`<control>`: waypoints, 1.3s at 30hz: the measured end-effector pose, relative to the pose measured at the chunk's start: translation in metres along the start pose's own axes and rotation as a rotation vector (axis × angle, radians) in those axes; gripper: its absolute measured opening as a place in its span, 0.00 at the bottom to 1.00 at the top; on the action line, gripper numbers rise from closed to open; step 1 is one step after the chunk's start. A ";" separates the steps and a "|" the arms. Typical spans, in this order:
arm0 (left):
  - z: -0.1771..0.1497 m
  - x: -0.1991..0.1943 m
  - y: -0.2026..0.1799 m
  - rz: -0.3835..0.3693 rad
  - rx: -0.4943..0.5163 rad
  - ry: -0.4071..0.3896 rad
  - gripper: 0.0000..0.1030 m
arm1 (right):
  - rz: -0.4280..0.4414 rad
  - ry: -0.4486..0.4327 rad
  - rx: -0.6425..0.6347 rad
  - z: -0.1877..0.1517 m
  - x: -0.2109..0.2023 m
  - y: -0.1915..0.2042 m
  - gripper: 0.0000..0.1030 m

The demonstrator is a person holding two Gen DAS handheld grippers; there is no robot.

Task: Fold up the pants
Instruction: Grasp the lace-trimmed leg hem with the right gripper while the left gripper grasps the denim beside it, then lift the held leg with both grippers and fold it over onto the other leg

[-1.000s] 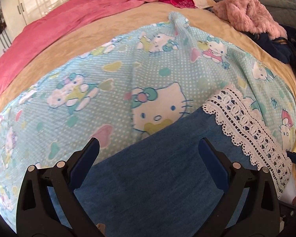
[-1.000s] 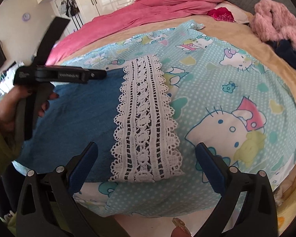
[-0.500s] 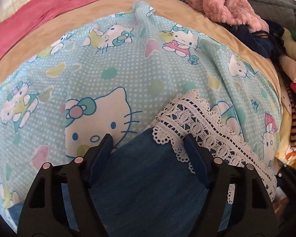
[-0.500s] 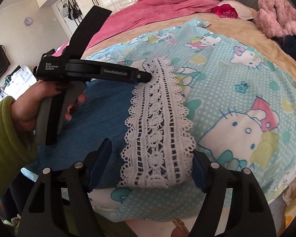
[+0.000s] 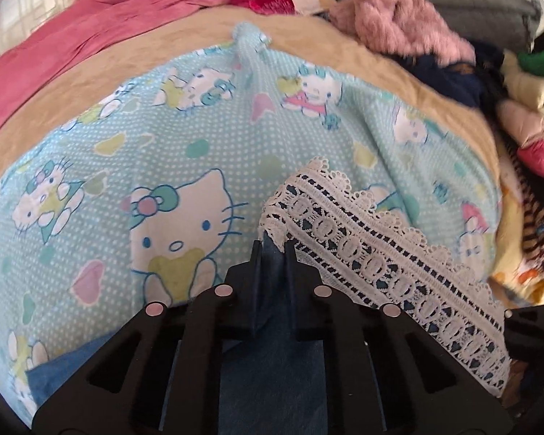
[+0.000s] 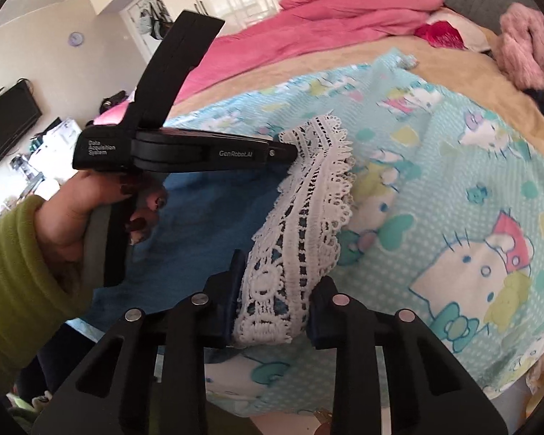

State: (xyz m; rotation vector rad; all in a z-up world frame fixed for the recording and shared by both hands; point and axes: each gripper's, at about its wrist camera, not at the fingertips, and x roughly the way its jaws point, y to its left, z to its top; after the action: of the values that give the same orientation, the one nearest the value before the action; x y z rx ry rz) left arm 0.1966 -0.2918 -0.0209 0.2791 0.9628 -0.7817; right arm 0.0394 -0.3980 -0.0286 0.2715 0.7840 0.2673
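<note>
Grasp step: on the bed, the left tool clamps the pants at the lace hem's far corner. The right tool is closing on its near end; next, I'd say, lift both evenly.

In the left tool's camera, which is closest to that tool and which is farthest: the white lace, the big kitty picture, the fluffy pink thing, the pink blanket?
1. White lace trim: right at the left tool, just right.
2. Big kitty print: left, close by.
3. Fluffy pink garment, far right, and pink blanket, far left: too close to call.
</note>
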 end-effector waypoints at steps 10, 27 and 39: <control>-0.013 -0.052 0.030 -0.027 -0.087 -0.104 0.05 | 0.025 -0.029 -0.090 0.015 -0.013 0.041 0.26; -0.081 -0.107 0.128 0.047 -0.360 -0.189 0.09 | 0.088 0.077 -0.322 0.008 0.039 0.155 0.26; -0.158 -0.160 0.212 0.112 -0.650 -0.218 0.12 | 0.170 0.212 -0.487 -0.030 0.074 0.231 0.32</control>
State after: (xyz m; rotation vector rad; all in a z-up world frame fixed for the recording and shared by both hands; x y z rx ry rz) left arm 0.1941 0.0167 -0.0038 -0.3100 0.9339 -0.3555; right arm 0.0364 -0.1536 -0.0197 -0.1542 0.8788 0.6432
